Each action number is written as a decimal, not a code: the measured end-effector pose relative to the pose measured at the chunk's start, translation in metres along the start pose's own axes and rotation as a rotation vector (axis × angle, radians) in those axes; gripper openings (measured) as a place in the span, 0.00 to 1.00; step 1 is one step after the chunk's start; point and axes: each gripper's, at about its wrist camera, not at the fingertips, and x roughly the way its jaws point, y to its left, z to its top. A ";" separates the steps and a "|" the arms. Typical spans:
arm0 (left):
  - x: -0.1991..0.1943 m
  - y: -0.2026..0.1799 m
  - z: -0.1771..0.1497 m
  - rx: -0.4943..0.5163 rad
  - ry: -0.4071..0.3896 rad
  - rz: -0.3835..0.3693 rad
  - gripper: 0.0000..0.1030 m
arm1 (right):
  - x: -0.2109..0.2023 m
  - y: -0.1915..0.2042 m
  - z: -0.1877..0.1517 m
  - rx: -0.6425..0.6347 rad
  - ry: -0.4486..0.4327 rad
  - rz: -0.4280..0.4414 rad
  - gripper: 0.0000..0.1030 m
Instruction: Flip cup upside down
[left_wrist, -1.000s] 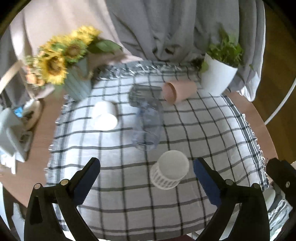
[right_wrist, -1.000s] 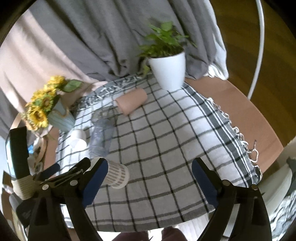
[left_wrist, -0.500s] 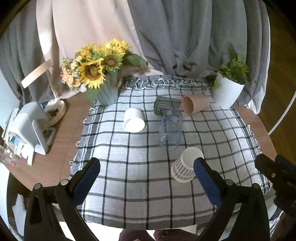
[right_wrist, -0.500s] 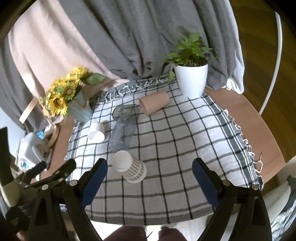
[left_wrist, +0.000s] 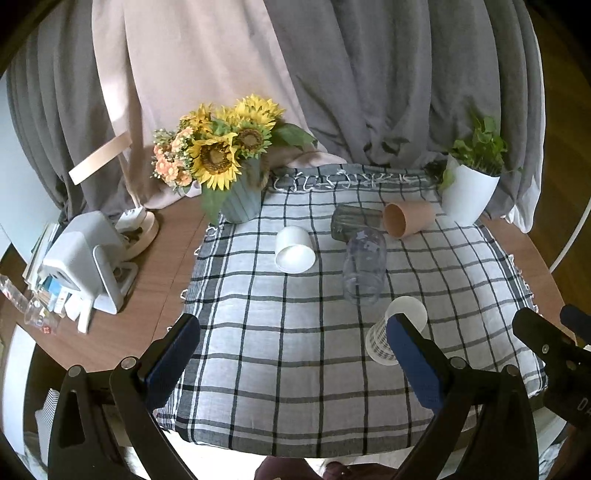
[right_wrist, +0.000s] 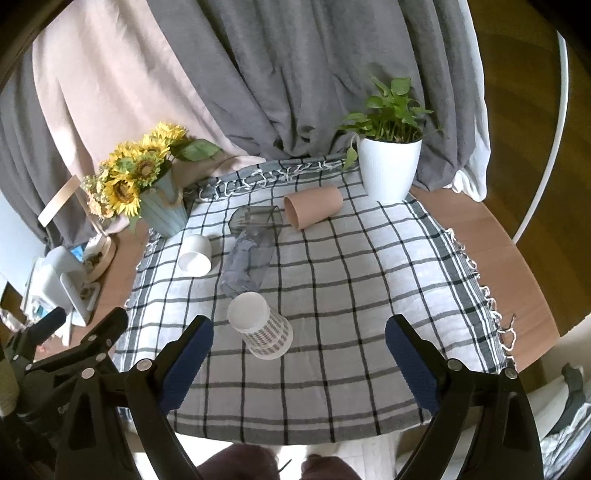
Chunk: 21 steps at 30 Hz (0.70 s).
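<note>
A white paper cup with a checked band (left_wrist: 384, 332) (right_wrist: 260, 326) stands upside down near the front of the checked cloth. A plain white cup (left_wrist: 294, 249) (right_wrist: 195, 255), a clear plastic cup (left_wrist: 364, 271) (right_wrist: 246, 264), a dark grey glass (left_wrist: 351, 220) (right_wrist: 256, 219) and a tan cup (left_wrist: 408, 219) (right_wrist: 313, 209) lie on their sides behind it. My left gripper (left_wrist: 291, 354) is open and empty above the cloth's front edge. My right gripper (right_wrist: 297, 354) is open and empty, just in front of the checked cup.
A sunflower vase (left_wrist: 240, 199) (right_wrist: 164, 208) stands at the back left, a white plant pot (left_wrist: 467, 195) (right_wrist: 388, 171) at the back right. White appliances and clutter (left_wrist: 81, 258) sit on the wooden table (left_wrist: 162, 273) at the left. Grey curtains hang behind.
Both grippers have pulled back and up from the table, so the cups look smaller and farther. The checked cup stays upside down on the cloth. Both stay open.
</note>
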 end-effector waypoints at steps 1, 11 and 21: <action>0.000 0.000 0.000 0.000 -0.001 0.005 1.00 | 0.000 0.001 0.000 -0.002 0.000 0.002 0.92; 0.004 0.005 -0.001 -0.007 0.009 0.010 1.00 | 0.000 0.004 -0.001 -0.007 -0.005 0.001 0.92; 0.005 0.007 -0.001 -0.008 0.009 0.013 1.00 | 0.001 0.008 0.000 -0.005 -0.004 -0.002 0.92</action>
